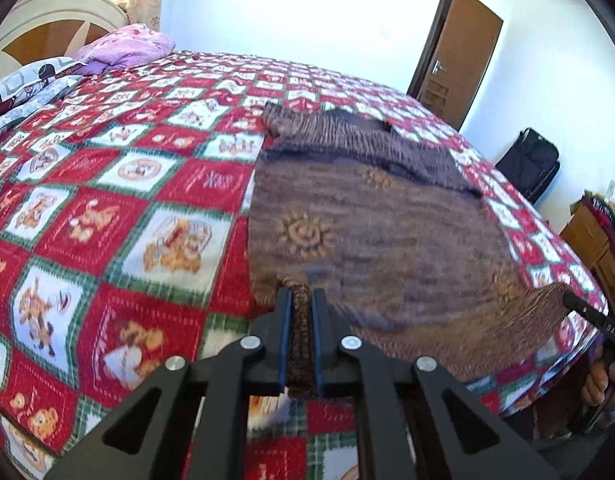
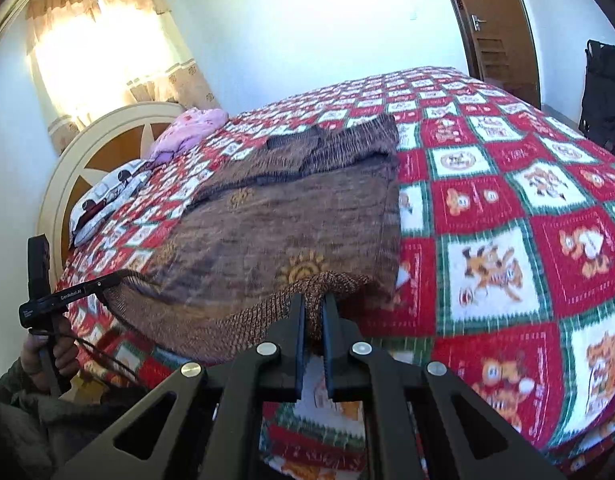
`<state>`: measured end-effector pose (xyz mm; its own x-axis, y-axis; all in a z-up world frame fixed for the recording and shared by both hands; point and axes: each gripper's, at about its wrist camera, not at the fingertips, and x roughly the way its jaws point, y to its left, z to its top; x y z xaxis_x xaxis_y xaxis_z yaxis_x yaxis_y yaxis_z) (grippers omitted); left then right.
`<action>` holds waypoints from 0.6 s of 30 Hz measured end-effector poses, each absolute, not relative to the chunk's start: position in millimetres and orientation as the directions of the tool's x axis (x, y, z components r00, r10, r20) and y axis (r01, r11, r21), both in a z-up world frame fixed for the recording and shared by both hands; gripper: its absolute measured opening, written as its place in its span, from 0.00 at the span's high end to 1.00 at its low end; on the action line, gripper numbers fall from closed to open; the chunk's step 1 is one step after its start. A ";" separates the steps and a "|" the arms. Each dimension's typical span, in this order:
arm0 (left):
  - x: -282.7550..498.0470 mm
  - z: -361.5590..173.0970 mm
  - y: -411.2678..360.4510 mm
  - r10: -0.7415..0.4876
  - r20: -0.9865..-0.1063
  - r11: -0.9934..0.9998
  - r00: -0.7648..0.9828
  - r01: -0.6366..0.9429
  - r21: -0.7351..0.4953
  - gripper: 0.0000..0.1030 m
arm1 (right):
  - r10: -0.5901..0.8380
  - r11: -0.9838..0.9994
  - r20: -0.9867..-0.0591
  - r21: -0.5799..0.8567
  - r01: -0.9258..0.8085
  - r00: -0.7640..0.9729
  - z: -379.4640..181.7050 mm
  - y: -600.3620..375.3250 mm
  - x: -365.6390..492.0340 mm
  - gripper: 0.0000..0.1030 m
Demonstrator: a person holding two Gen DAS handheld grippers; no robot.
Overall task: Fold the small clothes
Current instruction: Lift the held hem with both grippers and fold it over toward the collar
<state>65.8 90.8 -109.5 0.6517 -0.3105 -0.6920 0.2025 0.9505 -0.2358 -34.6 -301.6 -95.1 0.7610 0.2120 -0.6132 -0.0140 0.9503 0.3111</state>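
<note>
Bedspread [image 1: 107, 208]; garment hem [image 1: 301, 344] between fingers [image 1: 284, 332]

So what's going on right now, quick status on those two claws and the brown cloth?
Left gripper shut on brown garment near hem corner. Right gripper shut on other corner. Hem lifted, rest flat on checkered bedspread. Nothing in the way.

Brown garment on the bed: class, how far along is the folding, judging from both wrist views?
Early. Done: the brown sun-print garment lies spread on the checked bedspread, its far part apparently already doubled over. In hand: the left gripper and right gripper are each shut on a near hem corner, raised off the bed. Left: carry the hem across, lay it, smooth it.
</note>
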 end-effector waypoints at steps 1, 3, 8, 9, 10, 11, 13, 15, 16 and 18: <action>68.0 -106.0 90.9 -0.316 -0.685 0.948 0.657 0.203 -0.243 0.90 | 0.211 0.951 -0.607 0.309 -0.017 0.766 -91.4 -301.0 -32.5 0.93; 72.1 -98.8 90.4 -0.322 -0.671 0.946 0.667 0.207 -0.249 0.90 | 0.208 0.953 -0.593 0.301 -0.025 0.778 -83.4 -300.6 -28.0 0.93; 81.8 -86.4 88.3 -0.345 -0.640 0.938 0.686 0.225 -0.264 0.90 | 0.203 0.956 -0.568 0.290 -0.037 0.797 -68.7 -300.6 -13.9 0.93; 83.3 -86.0 87.4 -0.340 -0.639 0.940 0.690 0.225 -0.258 0.90 | 0.198 0.957 -0.568 0.287 -0.034 0.799 -67.4 -300.7 -10.3 0.93; 85.2 -86.7 86.9 -0.335 -0.644 0.942 0.688 0.221 -0.253 0.90 | 0.194 0.958 -0.569 0.285 -0.030 0.799 -66.9 -301.0 -8.0 0.93; 85.8 -87.6 86.9 -0.337 -0.646 0.941 0.685 0.223 -0.254 0.90 | 0.193 0.957 -0.572 0.288 -0.026 0.797 -66.9 -301.6 -5.7 0.93; 83.5 -91.6 87.9 -0.328 -0.655 0.945 0.681 0.223 -0.241 0.90 | 0.198 0.956 -0.573 0.293 -0.027 0.796 -68.4 -302.4 -4.7 0.93; 81.5 -96.9 94.6 -0.324 -0.665 0.946 0.672 0.212 -0.247 0.91 | 0.198 0.956 -0.577 0.291 -0.028 0.793 -71.0 -302.7 -5.7 0.94; 80.9 -98.2 98.9 -0.329 -0.667 0.944 0.668 0.206 -0.259 0.91 | 0.200 0.955 -0.577 0.295 -0.026 0.792 -72.5 -304.1 -6.1 0.94; 81.6 -98.2 104.1 -0.332 -0.664 0.942 0.670 0.195 -0.274 0.91 | 0.195 0.955 -0.578 0.295 -0.020 0.792 -73.5 -306.5 -4.7 0.94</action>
